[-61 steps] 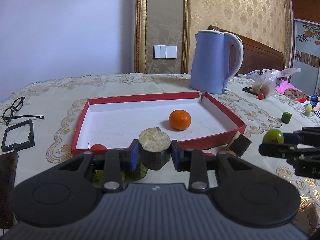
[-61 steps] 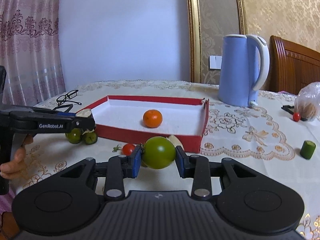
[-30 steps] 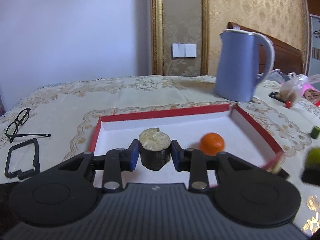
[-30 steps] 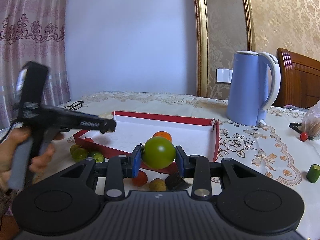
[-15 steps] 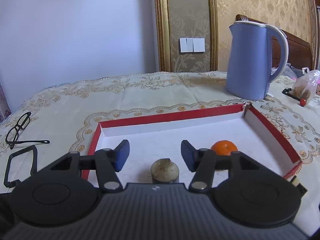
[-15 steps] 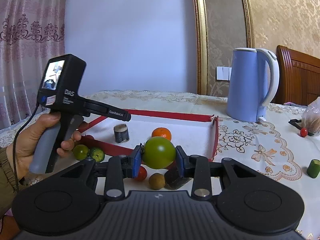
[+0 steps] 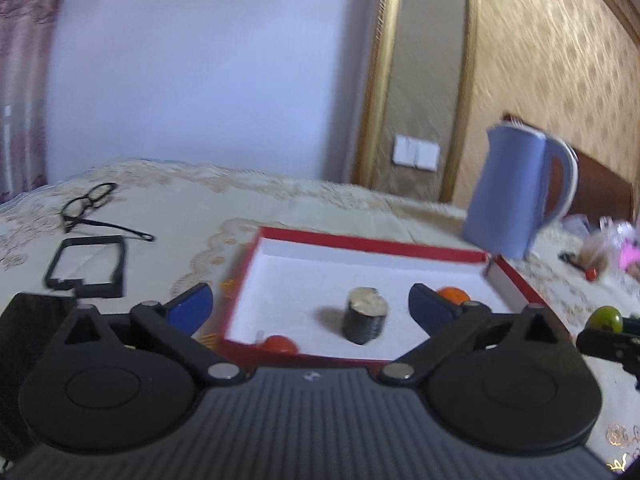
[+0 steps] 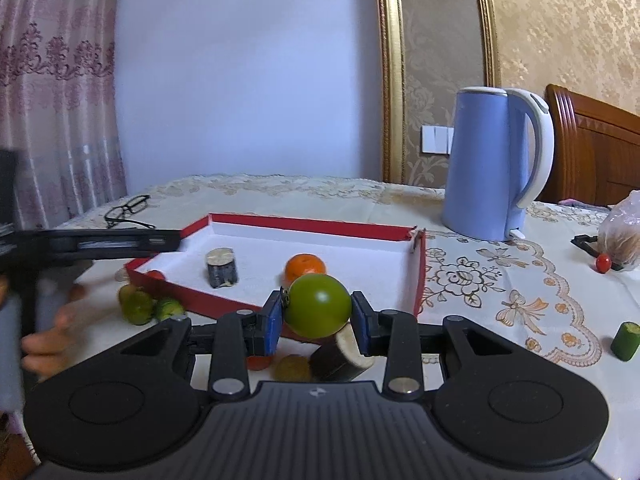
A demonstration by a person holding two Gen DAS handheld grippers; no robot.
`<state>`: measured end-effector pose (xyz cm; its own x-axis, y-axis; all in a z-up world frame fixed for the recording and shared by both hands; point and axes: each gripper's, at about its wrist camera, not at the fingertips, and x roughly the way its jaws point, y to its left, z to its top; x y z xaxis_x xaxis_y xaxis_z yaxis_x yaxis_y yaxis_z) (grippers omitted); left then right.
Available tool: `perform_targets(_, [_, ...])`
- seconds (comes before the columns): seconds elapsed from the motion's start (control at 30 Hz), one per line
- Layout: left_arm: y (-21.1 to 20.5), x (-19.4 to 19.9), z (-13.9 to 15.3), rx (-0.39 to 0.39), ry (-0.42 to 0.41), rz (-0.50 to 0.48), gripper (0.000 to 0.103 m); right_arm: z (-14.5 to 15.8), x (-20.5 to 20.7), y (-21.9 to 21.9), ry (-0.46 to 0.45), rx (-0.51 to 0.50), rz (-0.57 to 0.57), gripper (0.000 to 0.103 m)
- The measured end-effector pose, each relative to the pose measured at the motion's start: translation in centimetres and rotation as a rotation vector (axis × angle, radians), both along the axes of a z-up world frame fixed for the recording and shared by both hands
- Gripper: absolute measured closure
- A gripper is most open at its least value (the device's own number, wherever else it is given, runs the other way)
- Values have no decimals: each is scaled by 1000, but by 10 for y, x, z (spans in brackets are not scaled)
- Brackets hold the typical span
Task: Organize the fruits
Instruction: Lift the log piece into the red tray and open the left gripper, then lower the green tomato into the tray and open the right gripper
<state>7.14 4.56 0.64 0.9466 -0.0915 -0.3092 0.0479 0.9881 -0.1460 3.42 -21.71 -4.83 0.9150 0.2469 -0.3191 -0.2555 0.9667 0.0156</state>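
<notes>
A red box with a white floor [image 7: 360, 245] [image 8: 420, 276] lies on the table. In it stand a dark cut cylinder piece [image 7: 365, 321] [image 8: 221, 267] and an orange [image 7: 452, 293] [image 8: 305, 266]. My left gripper [image 7: 310, 306] is open and empty, held back from the box's near edge. My right gripper [image 8: 316, 318] is shut on a green tomato [image 8: 318, 306] [image 7: 607, 319], held near the box's front wall. Loose fruits lie outside the box: a red tomato [image 7: 278, 344], green fruits [image 8: 138, 304], and small pieces under my right gripper [image 8: 340, 354].
A blue kettle [image 7: 516, 196] [image 8: 490, 164] stands behind the box at the right. Glasses [image 7: 94, 204] [image 8: 128, 210] and a black frame [image 7: 86, 266] lie at the left. A green cucumber piece [image 8: 625, 340], a cherry tomato [image 8: 603, 263] and a plastic bag [image 8: 620, 236] lie at the right.
My left gripper opened, left the dark cylinder piece standing in the box and has drawn back to the left. My right gripper still holds the green tomato and has moved closer to the box.
</notes>
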Motion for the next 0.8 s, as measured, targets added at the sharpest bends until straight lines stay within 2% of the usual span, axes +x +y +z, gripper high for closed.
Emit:
perform_targets(0.1, [10,-2,-3,-16,-20,25,0,0,9,0,7,-4,-14,68])
perform_targets(0.23, [17,2,-6,-69,0,24,0,2,28,2,21,-8,-34,68])
perform_targets(0.5, [29,4,-10,-124,27,54,0,7,57,5,36,-11,-62,68])
perform_targets(0.8, [32,4,-11,-134,39,78,0,10,80,2,47,13,-86,68])
